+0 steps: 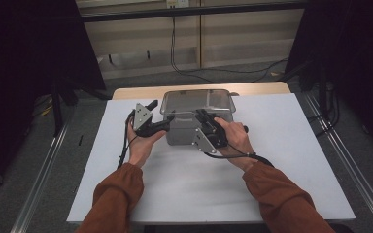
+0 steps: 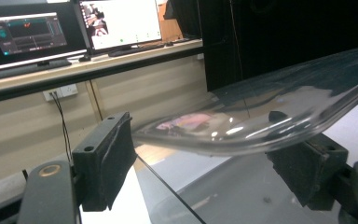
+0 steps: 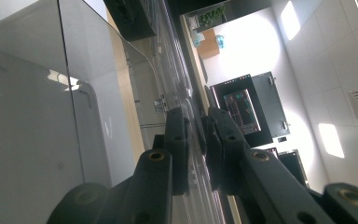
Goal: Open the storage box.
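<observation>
Clear plastic box [image 1: 197, 116]: right gripper [image 1: 205, 120] pinches its glossy rim; left gripper [image 1: 167, 121] spread around it.

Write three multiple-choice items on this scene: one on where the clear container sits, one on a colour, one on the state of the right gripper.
1. Where does the clear container stand?
A. on the white table top, towards its far edge
B. on the floor
C. at the near edge, by the sleeves

2. What colour are the person's sleeves?
A. blue
B. rust orange
C. white

3. How does the right gripper stand?
A. wide open above the table
B. lying on its side, apart from the container
C. shut on the container's rim

Key:
1 A: the high view shows it on the white table top, far from the person.
2 B: both forearms show rust orange.
3 C: the right gripper view shows both jaws pressed on the clear rim.
</observation>
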Demonstrator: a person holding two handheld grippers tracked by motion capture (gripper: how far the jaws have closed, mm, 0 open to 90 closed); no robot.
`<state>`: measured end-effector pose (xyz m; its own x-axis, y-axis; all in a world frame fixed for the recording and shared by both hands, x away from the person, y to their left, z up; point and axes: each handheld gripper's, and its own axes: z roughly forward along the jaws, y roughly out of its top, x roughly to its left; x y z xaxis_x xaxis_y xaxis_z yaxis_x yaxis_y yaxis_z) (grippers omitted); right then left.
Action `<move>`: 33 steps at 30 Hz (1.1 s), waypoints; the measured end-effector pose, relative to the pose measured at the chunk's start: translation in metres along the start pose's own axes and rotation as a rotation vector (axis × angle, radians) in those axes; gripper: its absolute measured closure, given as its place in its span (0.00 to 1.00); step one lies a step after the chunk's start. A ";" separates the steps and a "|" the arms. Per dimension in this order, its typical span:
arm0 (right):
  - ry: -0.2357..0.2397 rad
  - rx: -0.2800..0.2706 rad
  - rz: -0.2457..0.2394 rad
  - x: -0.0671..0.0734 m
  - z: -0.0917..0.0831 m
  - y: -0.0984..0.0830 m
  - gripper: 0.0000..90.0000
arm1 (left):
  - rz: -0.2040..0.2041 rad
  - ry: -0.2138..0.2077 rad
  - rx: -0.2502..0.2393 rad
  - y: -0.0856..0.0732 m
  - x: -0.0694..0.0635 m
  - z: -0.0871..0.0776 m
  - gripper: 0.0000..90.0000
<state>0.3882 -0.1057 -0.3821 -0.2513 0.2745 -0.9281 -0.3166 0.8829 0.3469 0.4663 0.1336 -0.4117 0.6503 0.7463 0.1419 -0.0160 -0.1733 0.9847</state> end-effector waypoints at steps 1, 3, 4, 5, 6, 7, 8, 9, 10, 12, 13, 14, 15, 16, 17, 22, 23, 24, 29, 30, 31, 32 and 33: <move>0.000 0.000 0.000 0.000 0.000 0.000 0.88 | 0.006 0.002 -0.001 0.000 0.000 0.000 0.29; 0.000 0.001 0.003 0.001 0.000 0.000 0.88 | 0.034 0.001 -0.011 0.001 0.000 -0.001 0.30; 0.000 0.001 0.004 0.001 0.000 0.001 0.88 | 0.042 -0.004 -0.016 0.002 -0.001 -0.001 0.33; 0.000 0.002 0.003 0.001 0.000 0.001 0.88 | 0.050 -0.005 -0.018 0.002 -0.002 -0.001 0.35; 0.000 0.003 0.002 0.002 0.000 0.001 0.88 | 0.053 -0.009 -0.023 0.002 -0.002 -0.001 0.36; -0.001 0.004 0.005 0.002 0.000 0.001 0.88 | 0.051 -0.021 -0.033 0.002 -0.002 -0.001 0.39; -0.001 0.005 0.005 0.003 0.000 0.001 0.88 | 0.068 -0.018 -0.036 0.003 -0.003 -0.002 0.41; 0.002 0.003 0.002 0.004 0.000 0.000 0.88 | 0.080 -0.016 -0.040 0.004 -0.003 -0.002 0.43; 0.004 0.006 0.005 0.004 -0.001 0.000 0.88 | 0.085 -0.020 -0.042 0.004 -0.003 -0.002 0.45; 0.003 0.003 0.007 0.005 -0.001 0.000 0.87 | 0.096 -0.026 -0.037 0.003 -0.004 -0.002 0.49; 0.006 0.000 0.007 0.004 0.000 0.000 0.87 | 0.096 -0.028 -0.041 0.003 -0.005 -0.001 0.50; 0.008 -0.001 0.009 0.005 0.000 0.000 0.87 | 0.101 -0.029 -0.040 0.004 -0.005 -0.001 0.51; 0.008 0.001 0.013 0.005 0.000 -0.001 0.87 | 0.101 -0.032 -0.041 0.004 -0.005 -0.001 0.51; 0.004 0.000 0.023 0.005 0.000 -0.001 0.87 | 0.105 -0.034 -0.041 0.004 -0.005 -0.001 0.51; 0.007 -0.002 0.037 0.005 -0.001 -0.002 0.86 | 0.111 -0.036 -0.041 0.004 -0.005 -0.001 0.52; 0.019 0.001 0.095 0.004 0.000 -0.005 0.82 | 0.131 -0.036 -0.030 0.004 -0.006 -0.002 0.54; 0.019 0.002 0.100 0.004 0.000 -0.006 0.81 | 0.130 -0.035 -0.030 0.004 -0.006 -0.002 0.54; 0.023 0.004 0.119 0.003 0.000 -0.008 0.78 | 0.130 -0.035 -0.030 0.004 -0.006 -0.002 0.54; 0.037 0.015 0.213 0.002 0.000 -0.016 0.60 | 0.131 -0.038 -0.029 0.004 -0.005 -0.002 0.54; 0.036 0.021 0.233 0.001 0.000 -0.018 0.56 | 0.131 -0.038 -0.029 0.004 -0.005 -0.002 0.54; 0.035 0.025 0.257 0.001 -0.001 -0.020 0.52 | 0.131 -0.037 -0.028 0.004 -0.005 -0.002 0.54; 0.032 0.022 0.278 0.001 -0.001 -0.022 0.49 | 0.130 -0.037 -0.029 0.004 -0.005 -0.002 0.54; 0.036 0.025 0.311 0.000 -0.002 -0.025 0.46 | 0.125 -0.038 -0.031 0.004 -0.006 -0.001 0.54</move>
<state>0.3942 -0.1283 -0.3903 -0.3649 0.5196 -0.7726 -0.1972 0.7678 0.6095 0.4614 0.1294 -0.4085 0.6704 0.6949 0.2600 -0.1219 -0.2425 0.9625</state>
